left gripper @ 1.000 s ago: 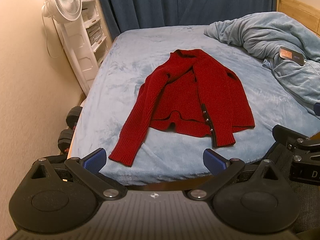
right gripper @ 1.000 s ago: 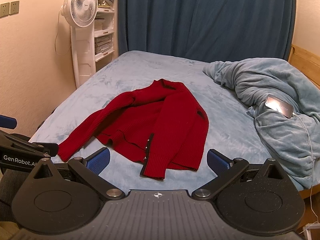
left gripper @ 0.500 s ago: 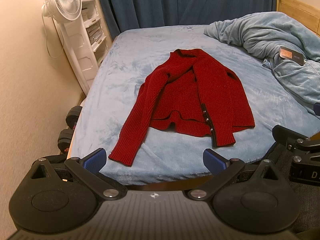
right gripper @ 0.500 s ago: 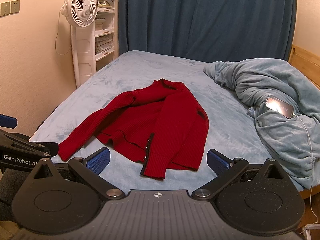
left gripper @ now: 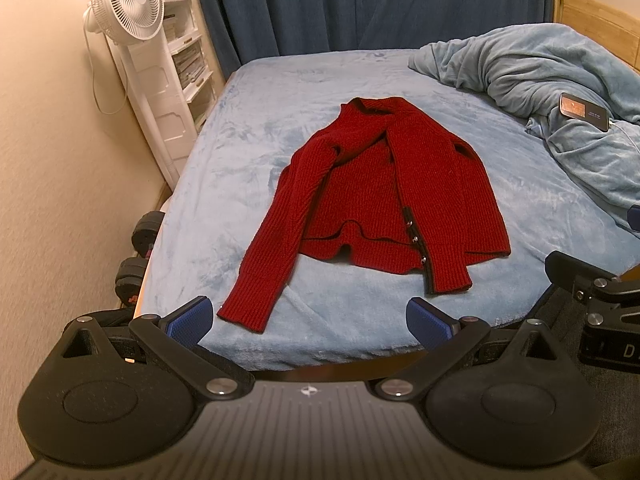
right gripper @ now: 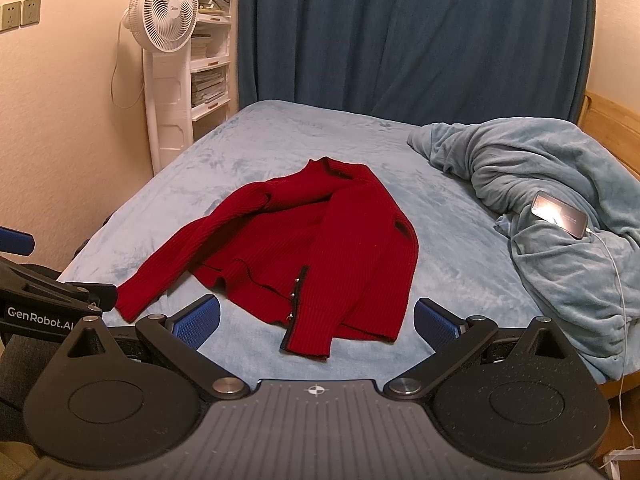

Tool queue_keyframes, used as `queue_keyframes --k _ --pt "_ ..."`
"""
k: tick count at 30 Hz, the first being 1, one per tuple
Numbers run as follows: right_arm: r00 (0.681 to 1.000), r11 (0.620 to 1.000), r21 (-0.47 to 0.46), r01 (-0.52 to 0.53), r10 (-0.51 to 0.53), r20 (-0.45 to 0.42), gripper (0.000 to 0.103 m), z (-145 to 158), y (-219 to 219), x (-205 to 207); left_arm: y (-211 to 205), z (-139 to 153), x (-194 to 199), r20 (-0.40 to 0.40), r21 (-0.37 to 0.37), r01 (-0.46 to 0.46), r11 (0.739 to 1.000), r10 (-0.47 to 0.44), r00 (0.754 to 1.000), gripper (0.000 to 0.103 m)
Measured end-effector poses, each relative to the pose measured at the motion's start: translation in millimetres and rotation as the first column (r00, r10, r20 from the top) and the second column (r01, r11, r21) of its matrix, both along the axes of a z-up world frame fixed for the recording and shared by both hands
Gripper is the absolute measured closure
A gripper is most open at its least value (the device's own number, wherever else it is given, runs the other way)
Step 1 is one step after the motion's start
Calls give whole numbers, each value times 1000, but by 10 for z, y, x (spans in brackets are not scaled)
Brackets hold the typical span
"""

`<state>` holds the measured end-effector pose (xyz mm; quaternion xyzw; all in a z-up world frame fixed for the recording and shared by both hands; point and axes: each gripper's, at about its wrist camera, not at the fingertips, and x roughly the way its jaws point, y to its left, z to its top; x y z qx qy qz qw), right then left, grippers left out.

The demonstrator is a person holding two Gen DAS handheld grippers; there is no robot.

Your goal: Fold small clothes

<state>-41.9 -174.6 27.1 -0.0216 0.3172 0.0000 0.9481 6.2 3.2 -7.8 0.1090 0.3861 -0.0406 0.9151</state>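
Both tongs spread wide and empty: left gripper and right gripper held back at the near edge of the bed, touching nothing. Red cardigan lying roughly flat mid-bed, collar away, hem toward the grippers, front partly lapped over, one long sleeve trailing down to the near left edge.

Likely trouble from here:
- Loose ribbed knit; pinching one layer alone would probably drag the panel out of line and bunch it rather than fold it
- Plush sheet clinging to wool, so a slid fold may wrinkle instead of gliding
- Trailing cuff close to the mattress edge; a careless tug could tip it over the side
- Small fasteners along the dark placket, possibly snaps, hard to tell at this range, apt to catch on a pad
- Other sleeve seemingly tucked under the right panel, so an uneven, lumpy fold if left there

Surface: soft pale-blue fleece cover, slightly mottled, no firm backing. Rumpled blanket heaped to the right, a phone on it with a white cable. Beyond: dark blue curtain, white standing fan, shelves behind it, dumbbells on the floor at left
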Motion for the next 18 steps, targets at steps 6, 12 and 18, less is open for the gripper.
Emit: queue_keyframes --k 6,12,18 --pt "1000 1000 -2 -2 2 -6 1 -9 2 9 10 -32 25 -14 -3 -1 1000 1 1000 0" --pt "999 1000 -7 -6 6 -33 1 -54 -4 98 35 -115 162 -68 -11 -3 1000 3 998 0" --pt "996 999 2 36 -35 -79 1 -154 -110 266 72 -275 364 -150 -21 -7 1000 4 989 0"
